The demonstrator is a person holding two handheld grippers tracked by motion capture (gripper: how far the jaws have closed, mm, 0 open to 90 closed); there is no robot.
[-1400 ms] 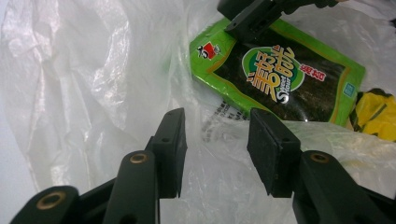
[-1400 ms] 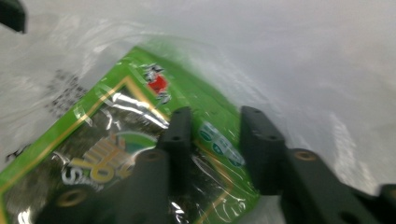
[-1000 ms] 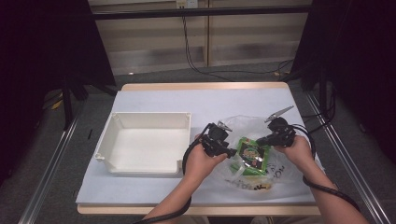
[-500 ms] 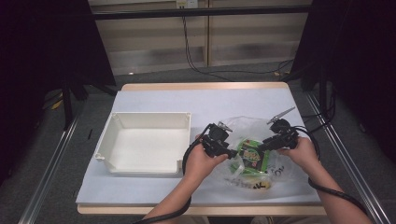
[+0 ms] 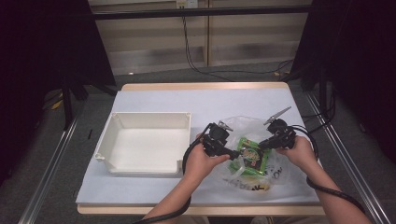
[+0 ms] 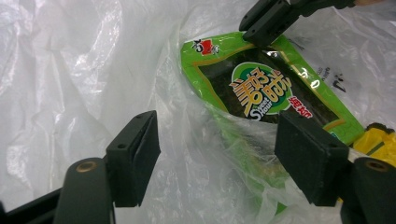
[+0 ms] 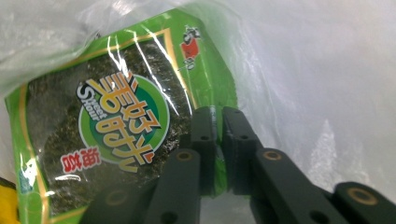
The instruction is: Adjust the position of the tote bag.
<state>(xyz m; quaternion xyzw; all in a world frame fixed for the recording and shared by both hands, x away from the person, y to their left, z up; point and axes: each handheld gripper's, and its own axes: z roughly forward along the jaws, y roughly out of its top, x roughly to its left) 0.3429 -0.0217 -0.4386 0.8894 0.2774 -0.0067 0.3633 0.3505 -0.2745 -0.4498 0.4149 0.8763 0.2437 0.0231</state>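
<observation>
One green snack packet [image 5: 252,155] sat half inside one clear plastic bag [image 5: 261,135] on the table [image 5: 154,100], beside one white tray [image 5: 144,144]. The right gripper [image 5: 265,144] pinched the packet's edge. The left gripper [image 5: 232,156] had just opened, its two jaws loose around bag film.

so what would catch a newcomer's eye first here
The bright green snack packet stands out, half inside a clear plastic bag at the table's right. The right gripper is shut on the packet's edge, while the left gripper, whose jaws have just been opening, straddles the crumpled bag film without pressing it. To the left sits an empty white tray.
</observation>
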